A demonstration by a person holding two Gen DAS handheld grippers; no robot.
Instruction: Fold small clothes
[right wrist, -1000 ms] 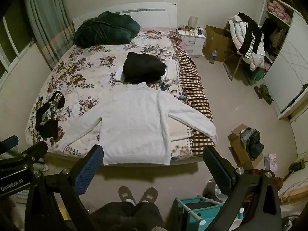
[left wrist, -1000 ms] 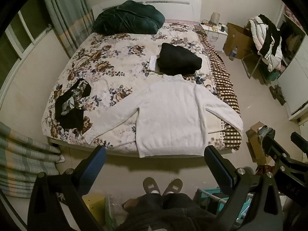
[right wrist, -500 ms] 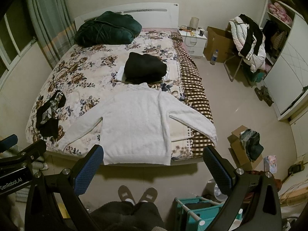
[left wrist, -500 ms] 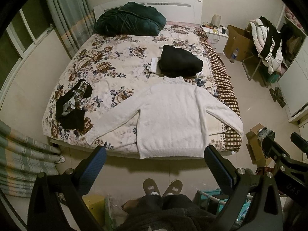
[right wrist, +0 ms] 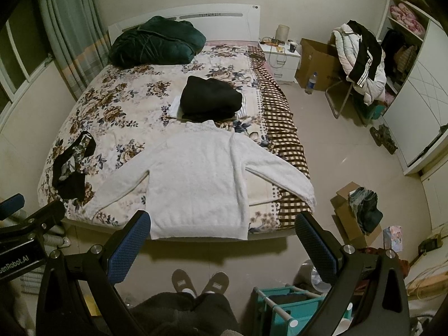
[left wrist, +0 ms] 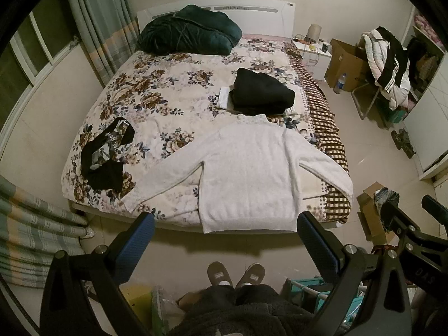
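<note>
I see the white sweater (left wrist: 246, 176) spread flat and face down at the foot of the bed (left wrist: 156, 103), both sleeves angled outward, its hem lying at the mattress edge nearest me. My left gripper (left wrist: 225, 240) hangs over the floor short of that hem with its blue-padded fingers wide apart and nothing between them; my right gripper (right wrist: 222, 240) does the same, spread wide and empty. The knit looks soft, thick and light, so I expect it to drape and sag rather than hold a crease, and the fuzzy surface should cling to the floral quilt instead of sliding. I judge the best holds are a cuff (left wrist: 134, 201) or a shoulder seam, pinching through both layers so the sleeve comes across the body in one piece. Behind the collar sits a folded black garment (left wrist: 261, 93) on a white one, apparently a finished stack. A black patterned piece (left wrist: 105, 156) lies near the left side of the bed with pale lettering I cannot read. In the right wrist view the other gripper's body bears a label reading "GenRobot.AI" (right wrist: 16, 260), its first letter cut off.
</note>
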